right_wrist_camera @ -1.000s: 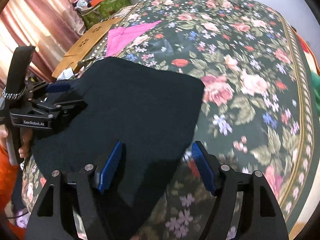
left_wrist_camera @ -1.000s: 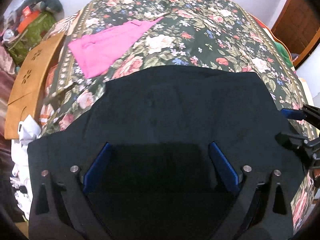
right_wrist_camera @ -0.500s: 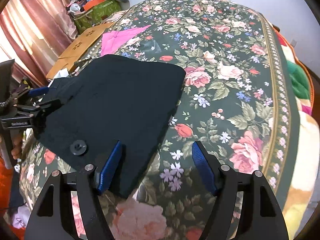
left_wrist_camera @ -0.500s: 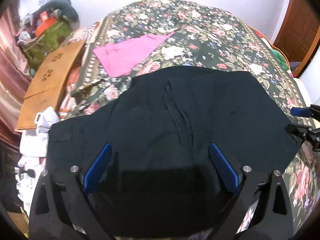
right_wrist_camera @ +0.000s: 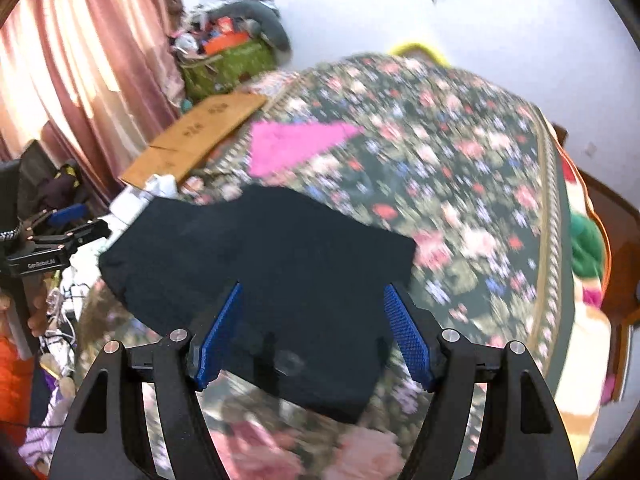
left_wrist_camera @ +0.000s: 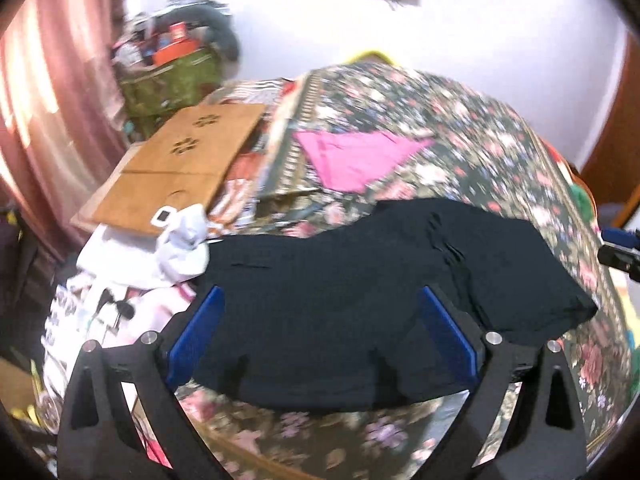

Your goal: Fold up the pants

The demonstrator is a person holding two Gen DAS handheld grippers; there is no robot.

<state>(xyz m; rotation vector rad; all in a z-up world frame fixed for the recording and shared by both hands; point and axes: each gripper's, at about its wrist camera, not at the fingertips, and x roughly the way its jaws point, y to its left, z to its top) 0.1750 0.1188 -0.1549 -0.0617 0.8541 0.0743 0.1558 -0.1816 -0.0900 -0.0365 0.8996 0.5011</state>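
Left wrist view, left to right. Curtain [left_wrist_camera: 44, 92] along the left edge, cardboard [left_wrist_camera: 180, 168] at mid left, white laundry [left_wrist_camera: 168, 248] below it. Pants [left_wrist_camera: 380, 300], dark, lie flat across the lower centre of the frame on the bed [left_wrist_camera: 460, 120], folded into a broad slab with a few creases right of centre. Pink cloth [left_wrist_camera: 356, 160] sits above them, apart. My left tool [left_wrist_camera: 320, 336] is spread, blue pads wide, nothing pinched; the pants show between the jaws but lie below them, untouched as far as I can tell. My right tool [left_wrist_camera: 620, 246] pokes in at the right edge.

Right wrist view. My left tool [right_wrist_camera: 64, 228] at the left edge, clear of the pants' [right_wrist_camera: 260, 280] corner. Pants fill the centre, near edge toward the bottom of the frame. My right tool [right_wrist_camera: 316, 336] is spread as well, empty.

Change: a second ago both tools sat low, close over the cloth, and the pants filled most of each frame. Now the wall and curtain are in view and the pants look smaller and lower; both tools have come up and back. Frames are blurred. The pants' outline also looks squarer in the right view than before.

Reading: a fold has been laid and let go. The pants rest unheld. I judge the next job is either one more fold or nothing; can't tell from here whether the slab is compact enough.
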